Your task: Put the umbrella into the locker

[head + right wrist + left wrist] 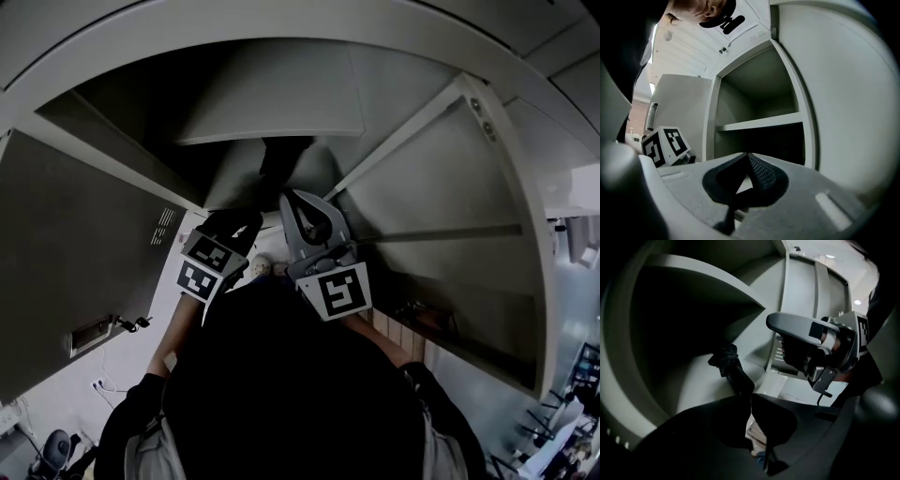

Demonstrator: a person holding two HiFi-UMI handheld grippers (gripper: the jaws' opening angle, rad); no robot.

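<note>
The black folded umbrella (pixel 283 156) lies slanted on the floor of the open grey locker (pixel 394 89), below its shelf (pixel 272 103). In the left gripper view the umbrella (pixel 731 369) runs from the locker's depth down towards my black left gripper (pixel 750 395), whose jaws are shut tip to tip. I cannot tell whether the tips touch it. In the head view the left gripper (pixel 251 220) sits just in front of the locker opening, short of the umbrella. My grey right gripper (pixel 291 201) is beside it, shut and empty. The right gripper (pixel 749 155) points level at the locker's shelf (pixel 759 123).
The locker door (pixel 75 272) stands open to the left, with a handle (pixel 94 333) near its lower edge. A grey panel with a diagonal bar (pixel 441 187) is on the right. The person's dark head and shoulders fill the bottom of the head view.
</note>
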